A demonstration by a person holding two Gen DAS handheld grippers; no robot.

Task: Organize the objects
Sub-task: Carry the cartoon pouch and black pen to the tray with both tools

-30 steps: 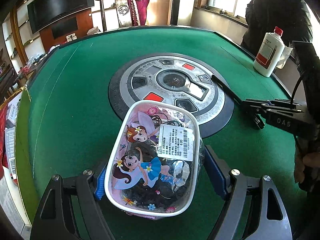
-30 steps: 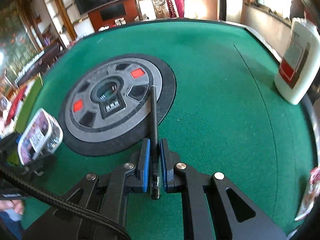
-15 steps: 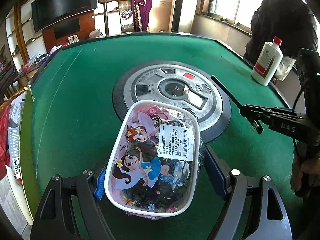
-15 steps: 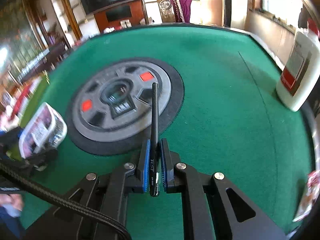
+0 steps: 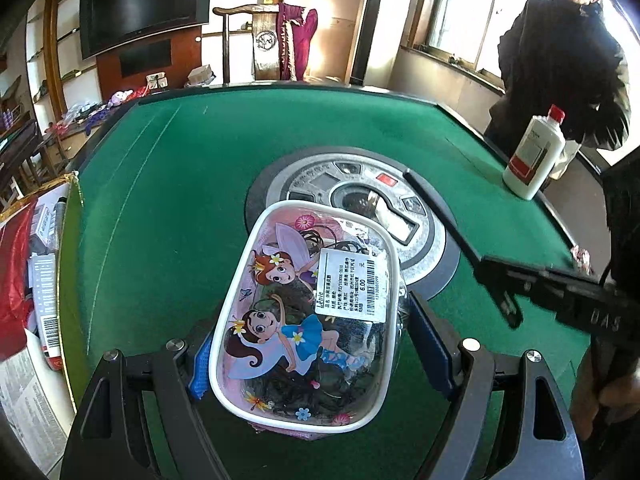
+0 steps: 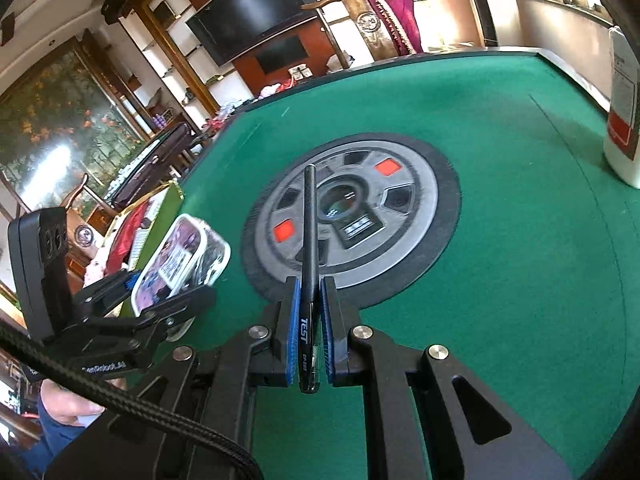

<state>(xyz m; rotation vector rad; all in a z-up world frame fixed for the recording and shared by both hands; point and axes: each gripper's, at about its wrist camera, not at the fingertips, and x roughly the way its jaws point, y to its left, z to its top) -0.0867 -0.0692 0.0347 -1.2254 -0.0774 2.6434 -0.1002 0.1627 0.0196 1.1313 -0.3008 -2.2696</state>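
Note:
A clear plastic box (image 5: 304,320) with a cartoon fairy lid and a price label sits between my left gripper's (image 5: 308,320) blue pads, which are shut on its sides above the green table (image 5: 168,200). The right wrist view shows the same box (image 6: 180,264) and left gripper (image 6: 160,300) at the left. My right gripper (image 6: 310,284) is shut on a black pen (image 6: 309,220) that sticks forward over the round centre panel (image 6: 400,216). In the left wrist view that pen (image 5: 436,208) and the right gripper (image 5: 500,280) come in from the right.
A white bottle with a red cap (image 5: 534,156) stands at the table's right edge, also the bottle (image 6: 624,120) at far right. An open carton with red packaging and boxes (image 5: 40,280) lies off the table's left edge. A person in dark clothes (image 5: 560,60) stands behind the bottle.
Both grippers have lifted a little with their loads, and the right one has swung so the pen points more toward the panel's left. Both grips are unchanged.

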